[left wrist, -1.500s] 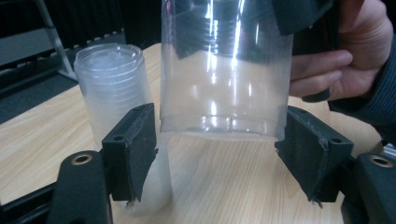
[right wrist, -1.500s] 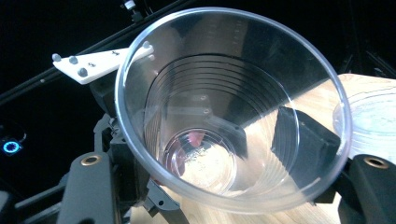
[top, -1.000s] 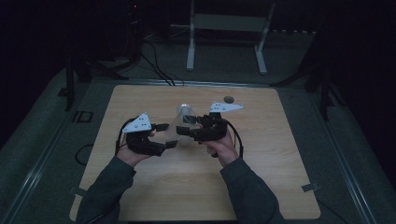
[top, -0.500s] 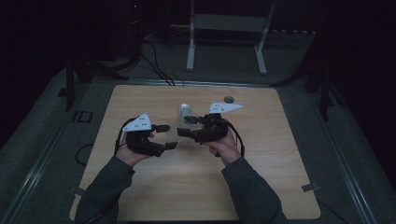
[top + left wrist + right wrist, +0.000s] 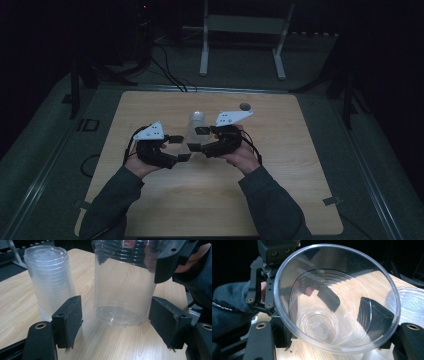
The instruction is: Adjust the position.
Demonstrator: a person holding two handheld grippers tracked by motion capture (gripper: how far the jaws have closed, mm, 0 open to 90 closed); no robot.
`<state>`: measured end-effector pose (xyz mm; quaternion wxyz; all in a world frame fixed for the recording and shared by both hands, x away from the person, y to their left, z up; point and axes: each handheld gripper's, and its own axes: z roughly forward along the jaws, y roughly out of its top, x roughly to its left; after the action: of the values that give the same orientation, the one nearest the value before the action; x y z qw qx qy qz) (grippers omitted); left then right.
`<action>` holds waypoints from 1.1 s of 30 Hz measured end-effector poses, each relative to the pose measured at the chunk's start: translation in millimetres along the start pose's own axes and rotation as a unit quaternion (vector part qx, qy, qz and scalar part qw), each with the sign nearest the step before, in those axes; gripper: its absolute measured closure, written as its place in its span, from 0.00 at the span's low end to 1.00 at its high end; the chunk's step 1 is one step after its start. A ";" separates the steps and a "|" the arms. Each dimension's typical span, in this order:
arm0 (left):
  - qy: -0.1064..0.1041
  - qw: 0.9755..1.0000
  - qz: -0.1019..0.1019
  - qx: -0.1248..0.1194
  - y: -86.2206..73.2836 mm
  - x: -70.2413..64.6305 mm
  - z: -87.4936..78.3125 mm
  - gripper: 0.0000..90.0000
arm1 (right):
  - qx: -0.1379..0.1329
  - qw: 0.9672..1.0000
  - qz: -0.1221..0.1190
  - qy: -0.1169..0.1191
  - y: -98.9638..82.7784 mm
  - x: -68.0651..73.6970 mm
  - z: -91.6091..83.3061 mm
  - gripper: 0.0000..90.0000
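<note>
Cup (image 5: 122, 290) unmoved since earlier frame, clamped by right gripper (image 5: 200, 140); left gripper (image 5: 115, 322) jaws wide.

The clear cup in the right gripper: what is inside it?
The clear cup holds nothing; its bare round bottom shows. Through its wall appear the right gripper's black jaws outside it. The wooden table under the cup is partly covered.

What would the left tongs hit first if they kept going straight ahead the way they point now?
Probably the clear plastic cup held by the right tongs: it hangs straight ahead of the open left tongs, centred on their gap. The upside-down stack of clear plastic cups stands off to the side. Depth is hard to judge.
</note>
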<state>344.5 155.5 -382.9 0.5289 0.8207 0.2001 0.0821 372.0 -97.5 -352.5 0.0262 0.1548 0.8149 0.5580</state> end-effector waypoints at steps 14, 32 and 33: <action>-0.006 1.000 0.013 0.024 -1.5 -2.8 8.4 0.34 | 0.041 0.999 -0.010 -0.001 2.9 1.3 4.0 0.36; -0.004 1.000 0.016 0.021 -3.6 -4.9 14.3 0.45 | 0.039 0.999 -0.015 0.003 1.8 2.6 4.4 0.27; -0.003 1.000 0.016 0.019 -3.8 -5.0 14.5 0.45 | 0.036 0.999 -0.016 0.002 1.6 2.6 4.2 0.26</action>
<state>344.0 142.8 -392.1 0.5126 0.8339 0.1866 0.0840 370.8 -92.5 -352.3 0.0280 0.1419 0.8366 0.5284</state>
